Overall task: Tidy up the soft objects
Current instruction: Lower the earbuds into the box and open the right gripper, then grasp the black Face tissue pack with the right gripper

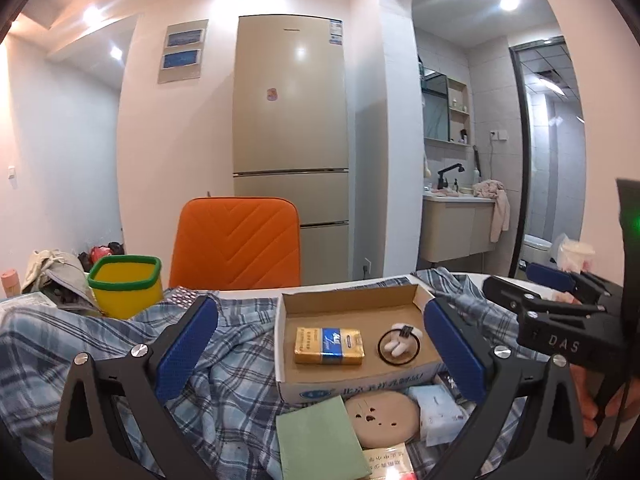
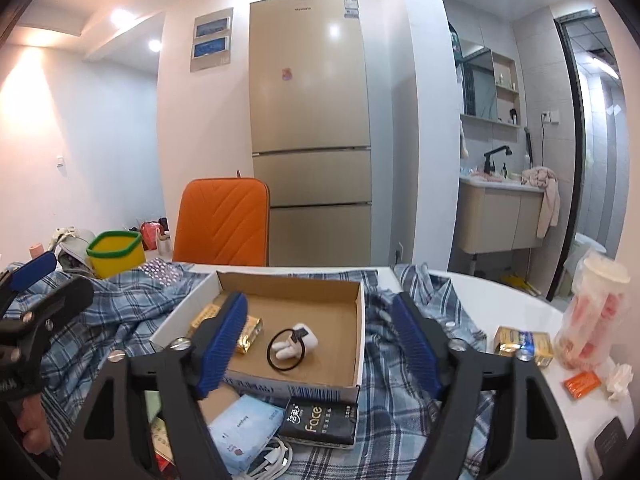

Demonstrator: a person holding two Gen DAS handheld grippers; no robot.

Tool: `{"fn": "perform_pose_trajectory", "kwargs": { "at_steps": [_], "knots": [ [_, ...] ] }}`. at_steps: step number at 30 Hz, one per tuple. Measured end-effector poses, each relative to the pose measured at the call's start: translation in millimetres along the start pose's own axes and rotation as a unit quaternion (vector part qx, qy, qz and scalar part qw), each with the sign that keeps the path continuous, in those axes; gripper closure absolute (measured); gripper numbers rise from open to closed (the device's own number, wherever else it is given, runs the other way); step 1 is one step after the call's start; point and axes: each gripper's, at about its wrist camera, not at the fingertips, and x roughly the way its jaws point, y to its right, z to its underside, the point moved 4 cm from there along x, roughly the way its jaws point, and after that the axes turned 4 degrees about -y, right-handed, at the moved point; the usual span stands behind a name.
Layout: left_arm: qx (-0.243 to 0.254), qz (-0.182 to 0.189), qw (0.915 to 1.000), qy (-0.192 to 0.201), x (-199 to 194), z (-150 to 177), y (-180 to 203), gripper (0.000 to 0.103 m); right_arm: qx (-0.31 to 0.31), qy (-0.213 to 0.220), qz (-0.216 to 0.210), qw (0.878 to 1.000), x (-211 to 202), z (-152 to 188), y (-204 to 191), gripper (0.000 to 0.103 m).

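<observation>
We hold both grippers wide and empty above the counter. Left gripper (image 1: 320,344) frames the box (image 1: 352,308); right gripper (image 2: 324,340) too. The shirt (image 1: 100,344) sprawls under the box, bulk nearer our left

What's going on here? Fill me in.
A person holds a two-finger tool in each hand over a table covered by a rumpled blue plaid shirt. The left tool and right tool are both open and empty, hovering at a shallow cardboard box holding a gold packet and a black hair tie.
</observation>
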Motion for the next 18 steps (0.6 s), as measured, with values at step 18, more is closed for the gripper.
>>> {"fn": "perform_pose_trajectory", "kwargs": {
  "at_steps": [18],
  "knots": [
    [-0.012,-0.001,0.9981,-0.060,22.3,19.0,-4.5,0.000,0.008,-0.244,0.010,0.970,87.9,52.2,9.8,0.016]
  ]
}}
